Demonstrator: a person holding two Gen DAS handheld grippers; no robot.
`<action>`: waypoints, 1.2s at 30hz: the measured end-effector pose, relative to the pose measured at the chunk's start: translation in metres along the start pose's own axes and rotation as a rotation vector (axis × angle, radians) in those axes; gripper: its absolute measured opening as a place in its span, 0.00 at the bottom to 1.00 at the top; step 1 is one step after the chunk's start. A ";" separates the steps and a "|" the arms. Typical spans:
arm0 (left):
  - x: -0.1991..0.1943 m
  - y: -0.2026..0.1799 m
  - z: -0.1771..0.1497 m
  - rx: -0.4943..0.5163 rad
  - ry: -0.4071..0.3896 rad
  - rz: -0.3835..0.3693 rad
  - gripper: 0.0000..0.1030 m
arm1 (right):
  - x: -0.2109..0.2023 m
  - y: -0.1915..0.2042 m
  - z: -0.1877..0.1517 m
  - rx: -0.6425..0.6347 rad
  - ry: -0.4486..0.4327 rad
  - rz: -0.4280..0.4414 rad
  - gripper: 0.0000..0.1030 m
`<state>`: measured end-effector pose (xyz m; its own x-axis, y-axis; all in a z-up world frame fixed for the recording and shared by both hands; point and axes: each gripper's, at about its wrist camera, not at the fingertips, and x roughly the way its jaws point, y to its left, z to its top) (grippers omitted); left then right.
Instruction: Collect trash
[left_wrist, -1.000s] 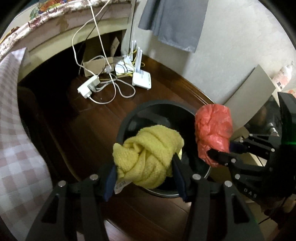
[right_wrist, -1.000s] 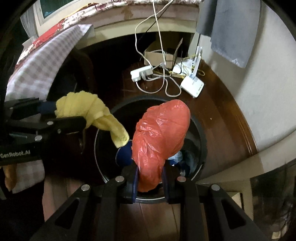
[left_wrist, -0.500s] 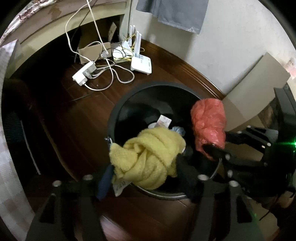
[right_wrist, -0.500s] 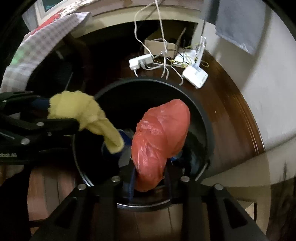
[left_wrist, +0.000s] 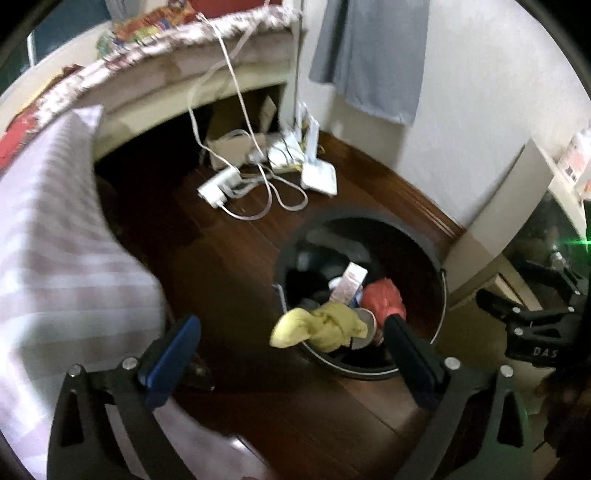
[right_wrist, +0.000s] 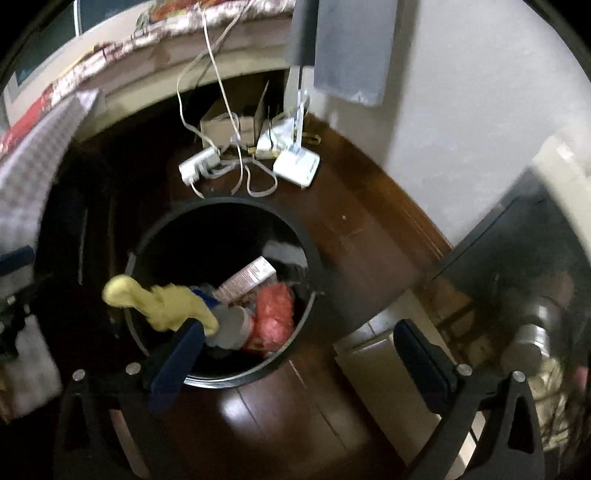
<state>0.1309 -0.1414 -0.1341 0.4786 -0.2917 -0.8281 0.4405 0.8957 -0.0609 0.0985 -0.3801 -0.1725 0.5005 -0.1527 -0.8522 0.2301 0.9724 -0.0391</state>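
A black round trash bin (left_wrist: 439, 280) (right_wrist: 314, 258) stands on the dark wood floor. A yellow cloth (left_wrist: 317, 328) (right_wrist: 162, 302) lies over its near rim, partly hanging out. A crumpled red plastic bag (left_wrist: 384, 299) (right_wrist: 273, 314) lies inside beside a small carton (left_wrist: 349, 282) (right_wrist: 247, 280). My left gripper (left_wrist: 291, 350) is open and empty above the bin's near side. My right gripper (right_wrist: 299, 354) is open and empty over the bin's right edge; it also shows at the right of the left wrist view (left_wrist: 532, 317).
A power strip (left_wrist: 218, 186), white cables and a white router (left_wrist: 319, 177) lie on the floor behind the bin. A checked bedsheet (left_wrist: 55, 266) hangs at left. A grey cloth (left_wrist: 369, 59) hangs on the wall. A beige cabinet (left_wrist: 502, 221) stands at right.
Both grippers opened and pulled up and back from the bin. The yellow cloth dropped onto the bin's rim and the red bag fell inside.
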 end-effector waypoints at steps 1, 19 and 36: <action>-0.006 0.003 0.002 -0.003 -0.015 -0.001 0.97 | -0.009 0.004 0.002 0.009 -0.004 0.010 1.00; -0.160 0.048 0.009 -0.130 -0.297 0.091 0.97 | -0.192 0.085 0.011 -0.072 -0.287 0.042 1.00; -0.205 0.053 -0.005 -0.156 -0.386 0.118 0.99 | -0.248 0.098 0.001 -0.113 -0.367 0.012 1.00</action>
<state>0.0523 -0.0321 0.0296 0.7809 -0.2618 -0.5671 0.2597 0.9618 -0.0863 -0.0019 -0.2468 0.0360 0.7730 -0.1747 -0.6099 0.1397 0.9846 -0.1050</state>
